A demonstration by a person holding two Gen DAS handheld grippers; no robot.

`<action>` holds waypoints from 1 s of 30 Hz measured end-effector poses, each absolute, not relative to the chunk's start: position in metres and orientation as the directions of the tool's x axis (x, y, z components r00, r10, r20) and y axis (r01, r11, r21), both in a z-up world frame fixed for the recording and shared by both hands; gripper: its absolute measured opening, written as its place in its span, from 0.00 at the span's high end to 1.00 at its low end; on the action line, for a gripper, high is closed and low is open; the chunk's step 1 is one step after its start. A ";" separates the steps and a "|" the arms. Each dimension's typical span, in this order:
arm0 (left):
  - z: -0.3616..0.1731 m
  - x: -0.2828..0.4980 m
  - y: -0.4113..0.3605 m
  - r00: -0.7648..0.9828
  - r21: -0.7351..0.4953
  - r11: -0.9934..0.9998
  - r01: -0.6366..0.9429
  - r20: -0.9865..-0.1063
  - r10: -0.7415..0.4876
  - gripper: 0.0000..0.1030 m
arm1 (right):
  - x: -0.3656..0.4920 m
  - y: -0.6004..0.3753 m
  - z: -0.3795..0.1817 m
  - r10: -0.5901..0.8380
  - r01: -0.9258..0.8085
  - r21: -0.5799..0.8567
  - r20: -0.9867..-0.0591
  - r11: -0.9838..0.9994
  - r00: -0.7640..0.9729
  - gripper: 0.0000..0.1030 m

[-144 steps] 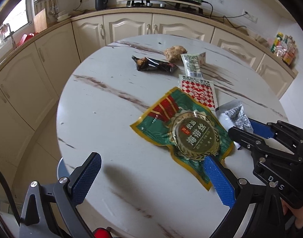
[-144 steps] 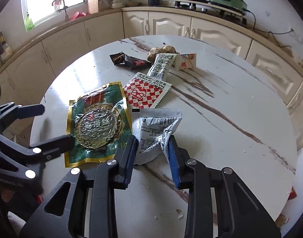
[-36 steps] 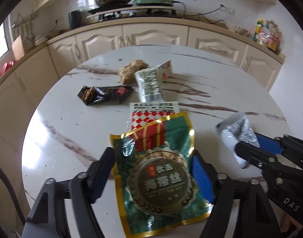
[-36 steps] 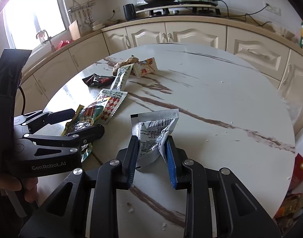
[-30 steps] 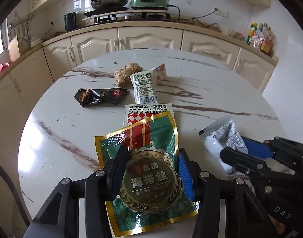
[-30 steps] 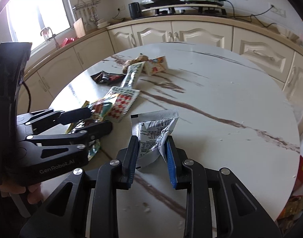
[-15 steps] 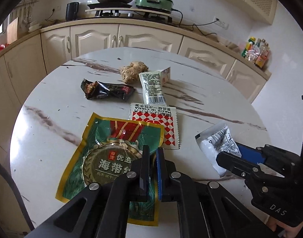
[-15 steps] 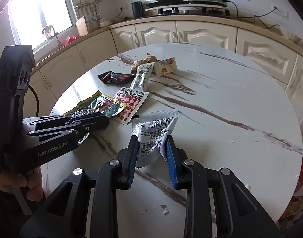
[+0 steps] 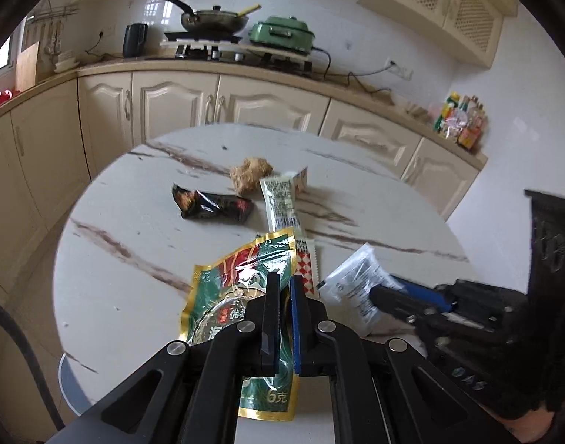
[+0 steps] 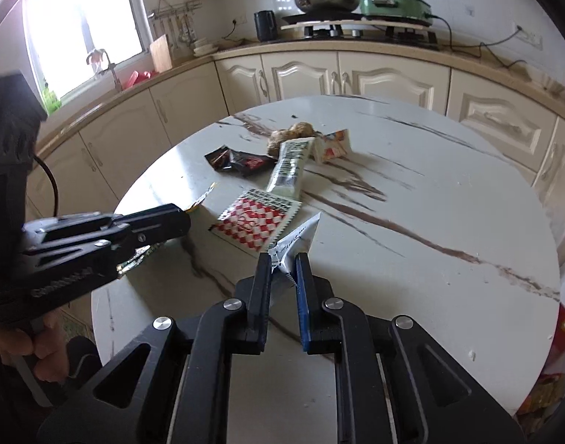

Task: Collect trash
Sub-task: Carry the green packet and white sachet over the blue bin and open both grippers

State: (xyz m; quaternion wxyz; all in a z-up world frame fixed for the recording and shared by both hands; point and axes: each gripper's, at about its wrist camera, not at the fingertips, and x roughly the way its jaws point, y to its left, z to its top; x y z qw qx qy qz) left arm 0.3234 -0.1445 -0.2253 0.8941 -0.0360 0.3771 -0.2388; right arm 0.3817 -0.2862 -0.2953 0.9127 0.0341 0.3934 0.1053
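My left gripper is shut on the green-and-gold snack packet, which hangs crumpled above the round marble table. In the right wrist view the left gripper is at the left. My right gripper has its jaws closing, pads pressing on a white-and-silver wrapper. That wrapper also shows at the right of the left wrist view. On the table lie a red-checkered sachet, a black wrapper, a long white-green sachet, a brown lump and a small orange-white packet.
Cream cabinets curve round behind the table, with a stove, a pan and a green cooker on the counter. A person's hand holds the left gripper. Litter lies on the floor at the far right.
The left gripper closed on the green packet and lifted it off the table, crumpling it. The right gripper squeezed the white wrapper narrower and rose a little.
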 end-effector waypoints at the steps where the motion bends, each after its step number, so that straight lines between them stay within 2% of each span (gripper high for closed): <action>1: -0.223 0.321 -0.142 0.603 -0.243 0.884 0.400 -0.656 -0.454 1.00 | 0.383 -0.282 -0.295 0.210 -0.164 0.134 -0.716 0.977 0.666 0.88; 8: -0.195 0.299 -0.117 0.620 -0.268 0.864 0.426 -0.609 -0.494 1.00 | 0.378 -0.276 -0.290 0.208 -0.154 0.140 -0.704 0.978 0.680 0.90; 19: -0.174 0.283 -0.079 0.628 -0.323 0.836 0.443 -0.554 -0.547 1.00 | 0.370 -0.238 -0.248 0.217 -0.190 0.112 -0.643 0.975 0.735 0.91; 30: -0.156 0.254 0.025 0.717 -0.310 0.885 0.348 -0.521 -0.464 1.00 | 0.387 -0.140 -0.222 0.333 -0.341 0.106 -0.606 0.934 0.723 0.91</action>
